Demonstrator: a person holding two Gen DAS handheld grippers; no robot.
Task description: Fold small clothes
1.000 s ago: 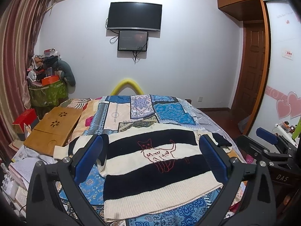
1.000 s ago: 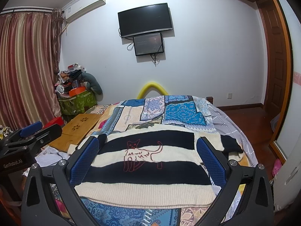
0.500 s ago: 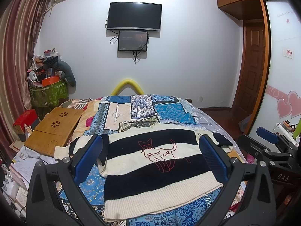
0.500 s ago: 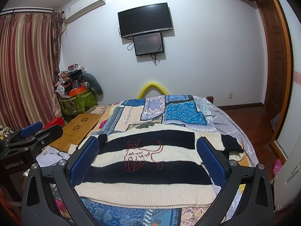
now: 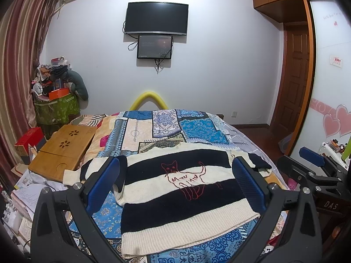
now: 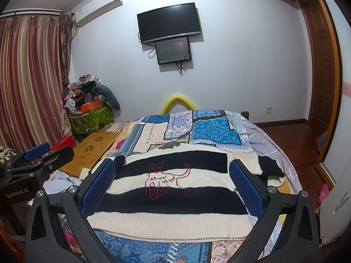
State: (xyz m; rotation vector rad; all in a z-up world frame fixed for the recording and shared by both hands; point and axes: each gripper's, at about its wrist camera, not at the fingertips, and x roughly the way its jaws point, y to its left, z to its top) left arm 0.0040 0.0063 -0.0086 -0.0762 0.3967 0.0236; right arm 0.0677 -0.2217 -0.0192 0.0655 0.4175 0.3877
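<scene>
A small cream and black striped sweater (image 5: 182, 197) with a red cat outline lies flat on the patchwork bed cover, hem towards me. It also shows in the right wrist view (image 6: 175, 192). Its sleeves lie out to both sides. My left gripper (image 5: 175, 186) is open and empty, held above the sweater's near part. My right gripper (image 6: 172, 186) is open and empty too, above the hem. The right gripper shows at the right edge of the left wrist view (image 5: 311, 171); the left gripper shows at the left edge of the right wrist view (image 6: 37, 160).
The bed (image 5: 171, 125) carries a blue patchwork cover. A wooden lap tray (image 5: 63, 149) and papers lie left of the bed. A cluttered green bin (image 5: 54, 107) stands by the curtain. A door (image 5: 294, 85) and wardrobe are at the right.
</scene>
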